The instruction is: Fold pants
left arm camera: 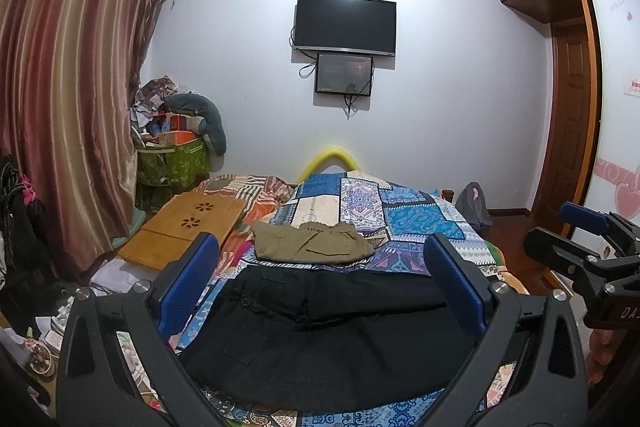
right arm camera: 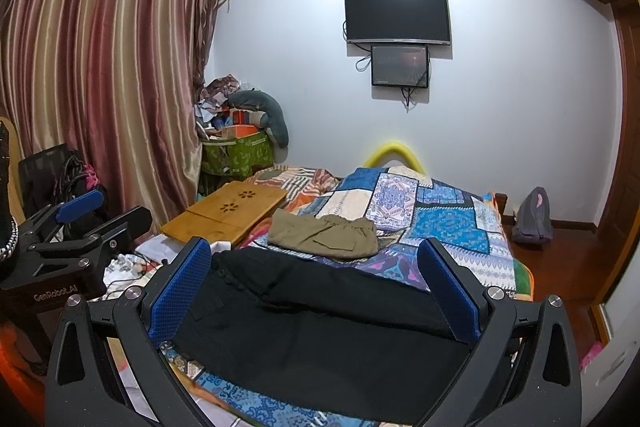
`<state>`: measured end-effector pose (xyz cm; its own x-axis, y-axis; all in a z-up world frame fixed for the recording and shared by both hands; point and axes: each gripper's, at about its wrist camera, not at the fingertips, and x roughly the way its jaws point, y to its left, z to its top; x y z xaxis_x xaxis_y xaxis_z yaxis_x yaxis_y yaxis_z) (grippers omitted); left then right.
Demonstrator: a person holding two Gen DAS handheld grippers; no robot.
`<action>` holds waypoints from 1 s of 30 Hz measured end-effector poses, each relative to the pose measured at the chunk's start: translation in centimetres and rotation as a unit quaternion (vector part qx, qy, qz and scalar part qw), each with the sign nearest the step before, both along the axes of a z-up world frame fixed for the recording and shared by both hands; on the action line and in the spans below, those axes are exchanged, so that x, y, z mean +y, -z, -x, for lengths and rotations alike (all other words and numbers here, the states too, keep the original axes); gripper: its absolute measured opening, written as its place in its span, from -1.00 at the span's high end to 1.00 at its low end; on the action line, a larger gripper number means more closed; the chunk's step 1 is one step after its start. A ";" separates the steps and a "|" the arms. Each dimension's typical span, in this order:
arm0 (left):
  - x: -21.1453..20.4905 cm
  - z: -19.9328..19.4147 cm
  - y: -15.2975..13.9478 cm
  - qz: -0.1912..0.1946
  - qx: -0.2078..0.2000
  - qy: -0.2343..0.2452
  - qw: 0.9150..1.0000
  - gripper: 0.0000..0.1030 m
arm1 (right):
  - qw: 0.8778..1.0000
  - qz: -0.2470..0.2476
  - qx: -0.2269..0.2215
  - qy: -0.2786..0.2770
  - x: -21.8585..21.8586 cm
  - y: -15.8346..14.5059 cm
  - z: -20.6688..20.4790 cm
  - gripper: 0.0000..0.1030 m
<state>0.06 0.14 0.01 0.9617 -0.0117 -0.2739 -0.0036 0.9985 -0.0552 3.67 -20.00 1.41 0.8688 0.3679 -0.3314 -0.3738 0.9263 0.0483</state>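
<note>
The left gripper (left arm camera: pixel 320 283) and the right gripper (right arm camera: pixel 316 279) both hover with fingers spread wide, gripping nothing — the black pants (left arm camera: pixel 328 331) lie just below and ahead on the bed (left arm camera: pixel 420 223), long axis running left to right, neither arm clearly nearer.

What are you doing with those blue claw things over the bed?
A person is holding two grippers above the bed to fold pants. The left gripper and right gripper are both open and hold nothing. The black pants lie spread on the patchwork quilt. Olive pants sit folded behind them.
</note>
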 end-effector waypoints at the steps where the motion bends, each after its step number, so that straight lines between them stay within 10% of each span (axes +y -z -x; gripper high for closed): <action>1: 0.0 0.0 0.0 0.000 -0.001 0.000 1.000 -1.00 | 1.000 -0.001 0.000 0.000 0.0 0.0 0.0 -0.99; 30: -0.2 -0.1 -0.1 -0.003 -0.001 0.003 1.000 -1.00 | 1.000 -0.006 0.009 -0.004 -0.4 0.2 -0.5 -1.00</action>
<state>0.16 -0.07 0.11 0.9620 -0.0169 -0.2726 0.0035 0.9988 -0.0495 4.13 -20.39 1.24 0.8599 0.3785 -0.3424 -0.3800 0.9227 0.0654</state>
